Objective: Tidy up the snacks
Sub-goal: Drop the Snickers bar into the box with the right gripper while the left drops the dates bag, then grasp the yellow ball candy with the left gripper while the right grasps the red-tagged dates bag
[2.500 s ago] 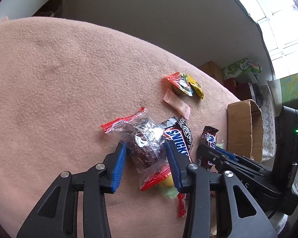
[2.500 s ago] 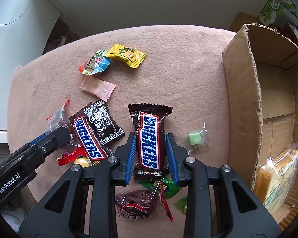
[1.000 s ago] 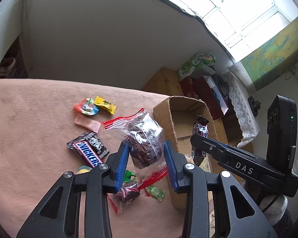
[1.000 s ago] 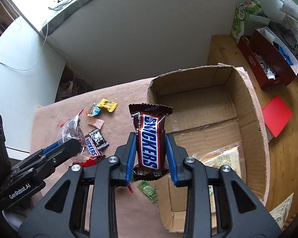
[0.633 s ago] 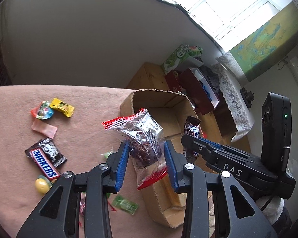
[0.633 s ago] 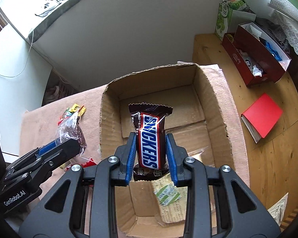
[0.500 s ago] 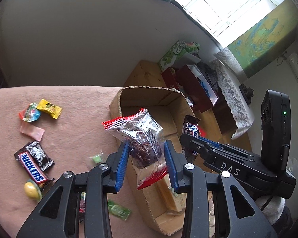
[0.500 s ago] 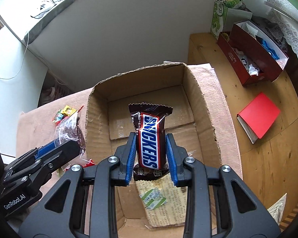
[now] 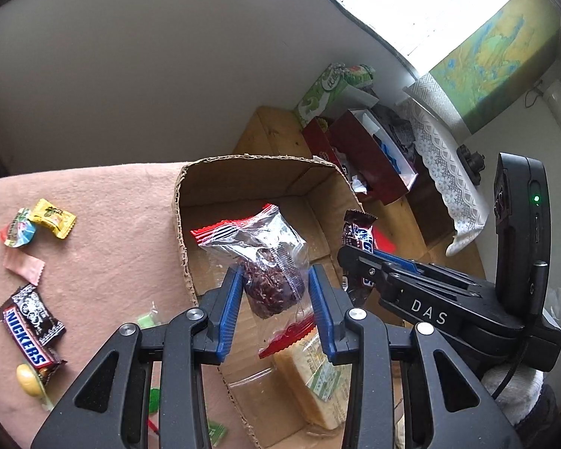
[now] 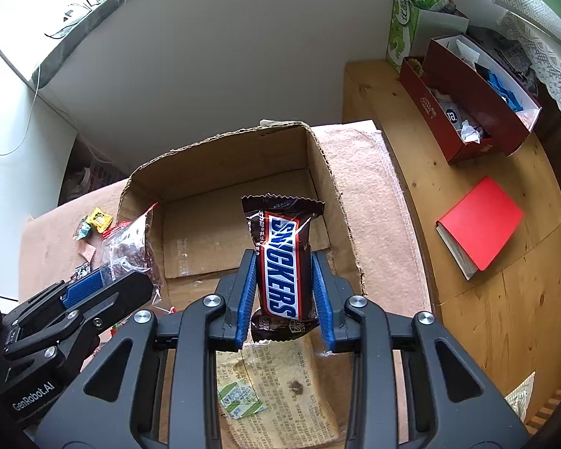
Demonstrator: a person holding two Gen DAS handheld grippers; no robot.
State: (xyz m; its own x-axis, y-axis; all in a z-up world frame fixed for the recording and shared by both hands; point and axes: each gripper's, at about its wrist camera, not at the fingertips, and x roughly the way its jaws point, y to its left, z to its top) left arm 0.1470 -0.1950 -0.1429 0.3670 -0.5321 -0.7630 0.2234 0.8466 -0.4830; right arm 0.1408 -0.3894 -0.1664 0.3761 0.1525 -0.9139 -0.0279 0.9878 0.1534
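My left gripper is shut on a clear packet with red ends holding a dark brown cake, hanging over the open cardboard box. My right gripper is shut on a Snickers bar, held upright above the same box. A yellowish wrapped slab lies on the box floor below the bar. In the left wrist view the right gripper with its bar sits just to the right.
On the pink cloth left of the box lie another Snickers bar, a yellow sweet, a pink sachet and small green sweets. To the right are a wooden floor, a red book and a dark red box.
Both grippers have carried their snacks from above the cloth rightward to above the cardboard box and slightly lower. Their grips have not changed.
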